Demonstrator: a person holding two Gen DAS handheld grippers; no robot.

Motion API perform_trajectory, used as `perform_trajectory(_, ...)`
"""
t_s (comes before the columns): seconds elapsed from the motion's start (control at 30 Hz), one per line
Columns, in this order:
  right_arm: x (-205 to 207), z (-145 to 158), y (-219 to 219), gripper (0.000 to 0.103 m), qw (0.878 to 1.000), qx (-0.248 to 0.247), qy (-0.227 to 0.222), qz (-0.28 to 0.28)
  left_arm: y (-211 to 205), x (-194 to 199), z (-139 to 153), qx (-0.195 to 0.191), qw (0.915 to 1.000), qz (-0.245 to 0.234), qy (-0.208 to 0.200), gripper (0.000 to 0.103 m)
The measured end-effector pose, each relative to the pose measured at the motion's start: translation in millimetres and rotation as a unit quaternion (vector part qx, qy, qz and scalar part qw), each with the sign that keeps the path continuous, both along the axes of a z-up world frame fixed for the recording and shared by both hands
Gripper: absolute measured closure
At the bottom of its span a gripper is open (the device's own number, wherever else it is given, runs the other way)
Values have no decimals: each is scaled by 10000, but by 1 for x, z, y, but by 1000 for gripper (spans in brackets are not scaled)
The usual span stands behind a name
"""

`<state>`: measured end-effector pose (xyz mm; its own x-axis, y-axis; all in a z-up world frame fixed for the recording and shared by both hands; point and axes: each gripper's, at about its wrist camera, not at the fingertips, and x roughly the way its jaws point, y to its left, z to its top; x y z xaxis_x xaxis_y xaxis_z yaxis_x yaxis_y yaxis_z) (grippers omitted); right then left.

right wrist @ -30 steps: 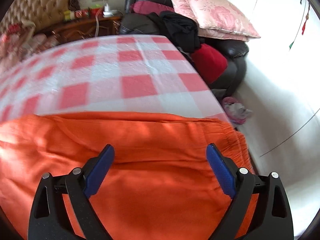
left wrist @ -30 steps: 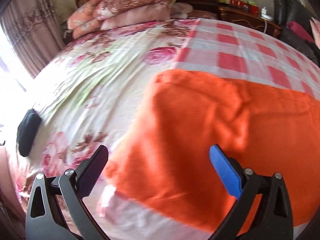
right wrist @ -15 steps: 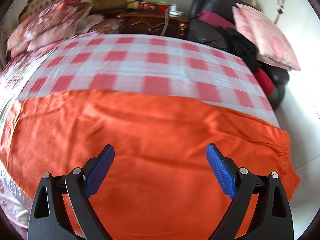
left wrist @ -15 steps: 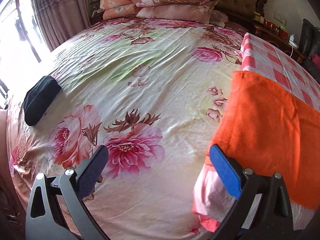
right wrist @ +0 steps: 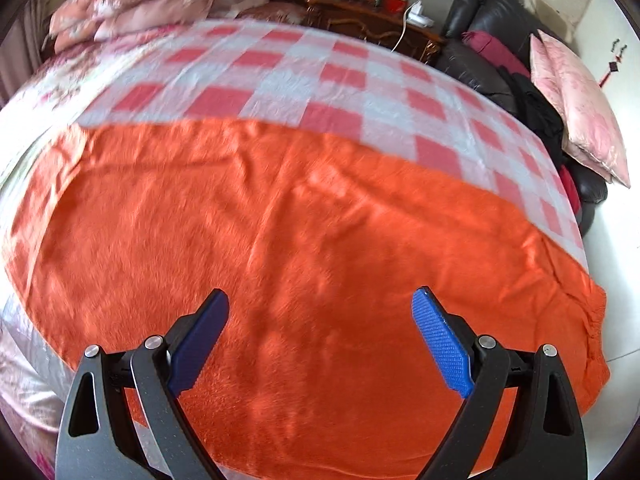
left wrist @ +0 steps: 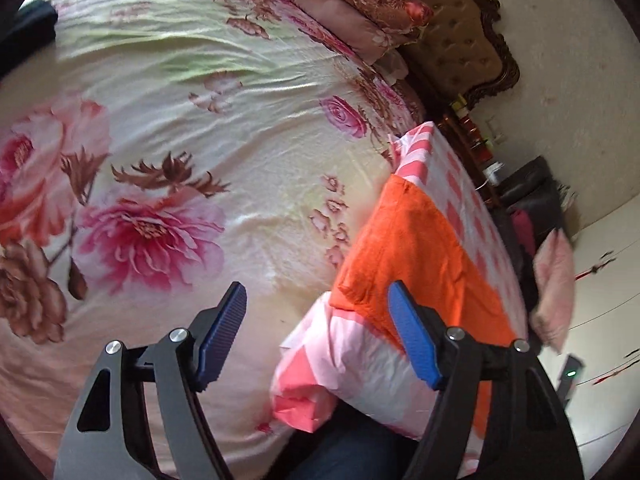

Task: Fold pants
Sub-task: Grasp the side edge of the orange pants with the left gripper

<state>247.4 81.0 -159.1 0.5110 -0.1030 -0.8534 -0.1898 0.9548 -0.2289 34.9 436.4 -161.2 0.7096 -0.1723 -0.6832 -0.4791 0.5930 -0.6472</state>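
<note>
**Orange pants flat on the checked cloth, both tools spread wide**

Orange fleece fills the lower two thirds of your right wrist view: the pants (right wrist: 304, 240) lie spread flat across a pink-and-white checked cloth (right wrist: 296, 76), with one edge running from the left of the frame to a gathered end at the lower right. Your right gripper (right wrist: 320, 316) sits at the bottom of that frame, above the fabric, its blue pads (right wrist: 442, 344) far apart with nothing between them. Whether the tips touch the cloth, you cannot tell.

In your left wrist view, your left gripper (left wrist: 318, 312) is at the bottom centre, also spread wide and holding nothing. Its left pad hangs over the floral bedsheet (left wrist: 200, 128); its right pad overlaps the near corner of the pants (left wrist: 404, 240), which show here as a narrow orange strip running toward the right middle of the frame. Just below that corner, the checked cloth (left wrist: 360, 364) folds over the bed's edge. Dark blue fabric (left wrist: 352, 448) shows at the very bottom.

Farther back, upper centre of the left view, floral pillows (left wrist: 352, 0) are stacked against a tufted headboard (left wrist: 460, 36). In the upper right of the right view stand a dark wooden nightstand (right wrist: 372, 20), a black leather sofa (right wrist: 492, 40) and a pink cushion (right wrist: 576, 104).
</note>
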Motion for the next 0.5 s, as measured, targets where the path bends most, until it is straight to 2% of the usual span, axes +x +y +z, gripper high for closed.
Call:
perform_trajectory(0.07, -2, -8, 2, 13, 10000, -52, 36, 17, 8, -2, -9, -554, 9980, -43, -289, 30)
perform_trajectory(0.13, -5, -9, 2, 12, 10000, -58, -48, 23, 14, -1, -24, -1143, 9920, -98, -527, 30)
perform_trajectory(0.33, -3, -10, 1, 12, 10000, -15, 17, -38, 14, 17, -70, -2158, 9728, -359, -769, 31)
perform_trajectory(0.43, -3, -9, 3, 12, 9999, -100, 12, -25, 14, 35, -79, -2418, 9638, -556, -980, 38)
perform_trajectory(0.5, -4, -8, 2, 11, 9999, -117, 12, -19, 13, 46, -83, -2451, 9624, -671, -960, 54)
